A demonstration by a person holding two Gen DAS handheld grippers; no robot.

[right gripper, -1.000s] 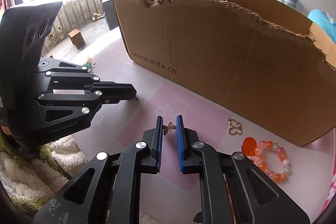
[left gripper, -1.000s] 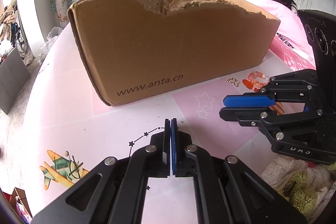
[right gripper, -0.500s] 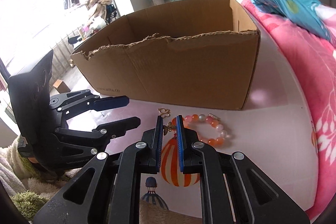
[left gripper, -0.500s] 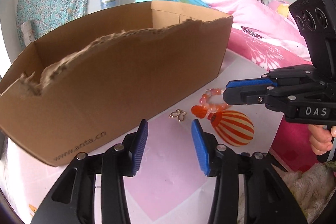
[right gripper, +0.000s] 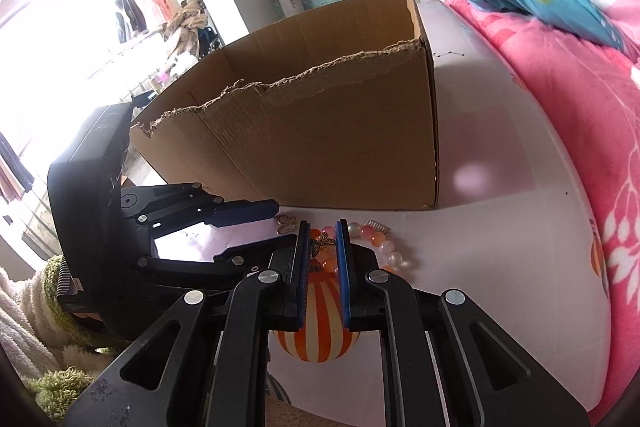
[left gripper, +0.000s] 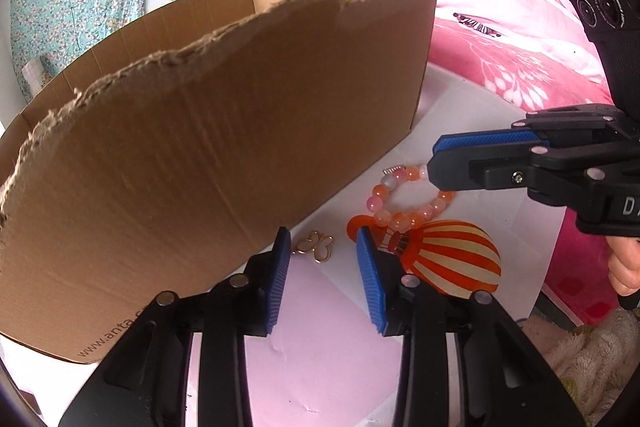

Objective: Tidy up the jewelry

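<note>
We list, from left to right: a torn-edged cardboard box [left gripper: 224,131], open at the top, standing on the table [left gripper: 328,359] ahead and to the left of the left gripper's fingers; its near wall rises just past the left blue pad. Next, the left gripper [left gripper: 325,241], whose jaws have just been closing and now stand part-way apart with nothing pressed between them. Beyond its fingertips, in line with the gap and nearer the left pad, we record a gold butterfly-outline charm [left gripper: 314,247] lying flat on the table, close to the foot of the box. Just past the right fingertip lies an orange-and-pink bead bracelet [left gripper: 404,203], resting partly on a printed striped balloon [left gripper: 452,259] on the table cover. Further right we note the right gripper [right gripper: 322,245], seen side-on from the left wrist view above the bracelet, with a hand [left gripper: 624,263] below it. In its own view, its narrow jaws clamp a small bronze butterfly charm [right gripper: 323,242] between the blue pads, up near the tips, clear of the table. Rightmost, a pink flowered blanket [right gripper: 580,115] borders the table.
</note>
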